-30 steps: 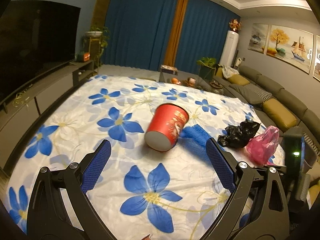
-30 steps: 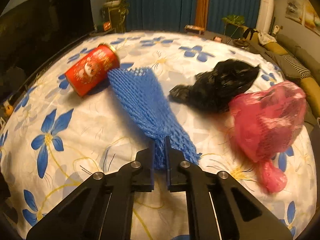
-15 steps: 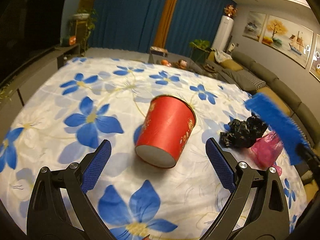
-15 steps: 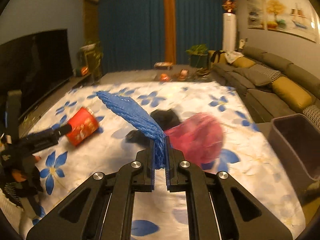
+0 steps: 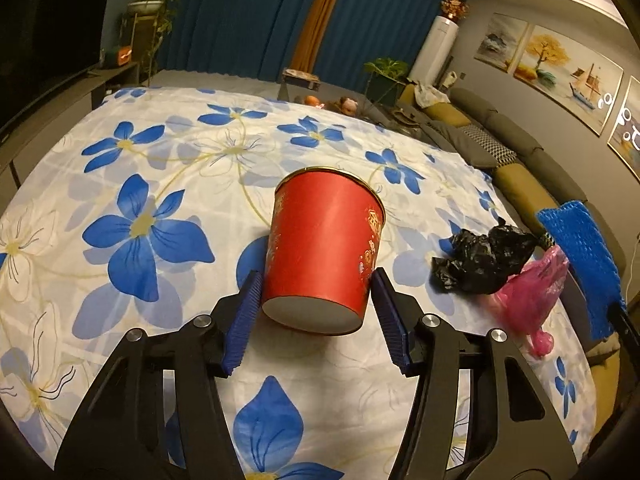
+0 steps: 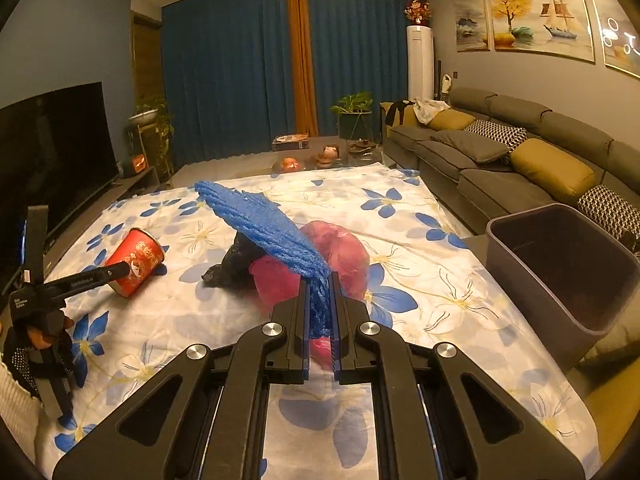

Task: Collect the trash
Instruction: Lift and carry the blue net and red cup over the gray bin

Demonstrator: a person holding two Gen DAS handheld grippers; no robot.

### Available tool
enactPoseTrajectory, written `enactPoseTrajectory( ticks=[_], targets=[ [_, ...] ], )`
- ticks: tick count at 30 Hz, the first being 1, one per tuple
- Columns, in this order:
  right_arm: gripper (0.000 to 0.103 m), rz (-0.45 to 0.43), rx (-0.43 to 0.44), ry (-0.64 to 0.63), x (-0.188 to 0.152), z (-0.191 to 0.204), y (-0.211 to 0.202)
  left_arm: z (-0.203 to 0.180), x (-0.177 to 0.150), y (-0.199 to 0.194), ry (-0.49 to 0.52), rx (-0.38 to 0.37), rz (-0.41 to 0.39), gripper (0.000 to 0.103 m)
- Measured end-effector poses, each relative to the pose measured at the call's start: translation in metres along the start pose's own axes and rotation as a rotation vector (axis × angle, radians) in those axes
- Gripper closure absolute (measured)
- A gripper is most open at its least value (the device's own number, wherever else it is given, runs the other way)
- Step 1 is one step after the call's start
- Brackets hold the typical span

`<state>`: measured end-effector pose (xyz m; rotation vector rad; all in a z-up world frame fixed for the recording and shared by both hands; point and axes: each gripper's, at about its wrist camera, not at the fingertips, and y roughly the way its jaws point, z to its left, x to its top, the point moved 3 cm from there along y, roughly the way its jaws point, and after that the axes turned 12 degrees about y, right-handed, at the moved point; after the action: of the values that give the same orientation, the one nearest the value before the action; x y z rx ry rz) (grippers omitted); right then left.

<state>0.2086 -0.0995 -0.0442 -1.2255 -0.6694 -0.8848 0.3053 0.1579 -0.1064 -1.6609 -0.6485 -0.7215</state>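
the left gripper (image 5: 318,300) is closing its jaws around the red cup (image 5: 324,248) lying on the flowered sheet (image 5: 160,152), pads at its sides; the right gripper (image 6: 320,312) is gripping blue foam netting (image 6: 264,220) above the sheet.

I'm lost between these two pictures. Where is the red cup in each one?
Left wrist view: the red cup lies on its side in the middle, between the blue pads of the left gripper.
Right wrist view: the same cup is small, at the left on the flowered sheet.
Shared landmark: the black bag beside the pink one.
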Motion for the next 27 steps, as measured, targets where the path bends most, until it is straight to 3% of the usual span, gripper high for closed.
enactPoseTrajectory(
  ticks=[13,27],
  targets=[
    [0.094,-0.037,0.006,0.019,0.001,-0.01,-0.021,-0.05,-0.002,-0.056,0.11,0.049,-0.127,0.049],
    [0.094,-0.099,0.01,0.068,0.004,-0.04,-0.061,-0.119,-0.004,-0.106,0.196,-0.003,-0.207,0.049]
  ],
)
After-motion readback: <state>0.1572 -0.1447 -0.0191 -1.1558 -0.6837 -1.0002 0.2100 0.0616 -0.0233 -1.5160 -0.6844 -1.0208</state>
